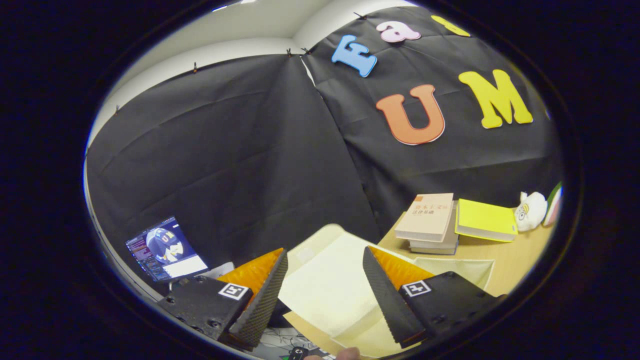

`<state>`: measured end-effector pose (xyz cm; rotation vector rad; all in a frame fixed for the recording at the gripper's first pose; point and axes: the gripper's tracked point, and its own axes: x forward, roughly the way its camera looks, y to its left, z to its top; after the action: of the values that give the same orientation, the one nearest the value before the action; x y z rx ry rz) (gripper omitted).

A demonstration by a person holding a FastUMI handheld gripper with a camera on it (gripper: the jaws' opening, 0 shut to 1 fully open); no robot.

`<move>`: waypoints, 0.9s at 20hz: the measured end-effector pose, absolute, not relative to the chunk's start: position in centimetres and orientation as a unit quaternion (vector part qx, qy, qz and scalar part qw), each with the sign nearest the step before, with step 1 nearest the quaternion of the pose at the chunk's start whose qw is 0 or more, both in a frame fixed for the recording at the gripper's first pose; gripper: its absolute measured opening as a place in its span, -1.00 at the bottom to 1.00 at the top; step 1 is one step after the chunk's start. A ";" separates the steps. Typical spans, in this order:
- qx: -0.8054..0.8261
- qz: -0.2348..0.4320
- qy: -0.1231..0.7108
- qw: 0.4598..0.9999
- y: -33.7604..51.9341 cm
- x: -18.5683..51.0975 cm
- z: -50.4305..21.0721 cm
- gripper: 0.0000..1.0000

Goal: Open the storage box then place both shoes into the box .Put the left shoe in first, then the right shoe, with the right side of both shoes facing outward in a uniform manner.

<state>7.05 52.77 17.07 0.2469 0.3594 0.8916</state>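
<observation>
My gripper (325, 272) is open, its two black ribbed fingers (385, 295) set wide apart with nothing between them. Ahead of and below the fingers lies the cream storage box (330, 280). Its lid stands tilted up toward the black wall, so the pale inner face shows between the fingers. Part of the box's rim (460, 267) reaches out past the right finger. No shoe is in sight.
A stack of books (430, 220) and a yellow book (485, 219) lie on the wooden table (510, 265) beyond the right finger, with a white plush toy (531, 211) further right. A lit monitor (165, 249) stands beyond the left finger. A fingertip (347, 354) shows below the fingers.
</observation>
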 end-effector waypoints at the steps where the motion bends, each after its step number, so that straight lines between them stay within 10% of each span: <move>1: 0.110 0.415 0.159 0.889 51.9 7.4 17.1 0.94; 18: 0.046 0.177 0.079 0.980 24.0 7.8 13.8 1.00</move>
<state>7.83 23.97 13.83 0.0933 0.1598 0.3554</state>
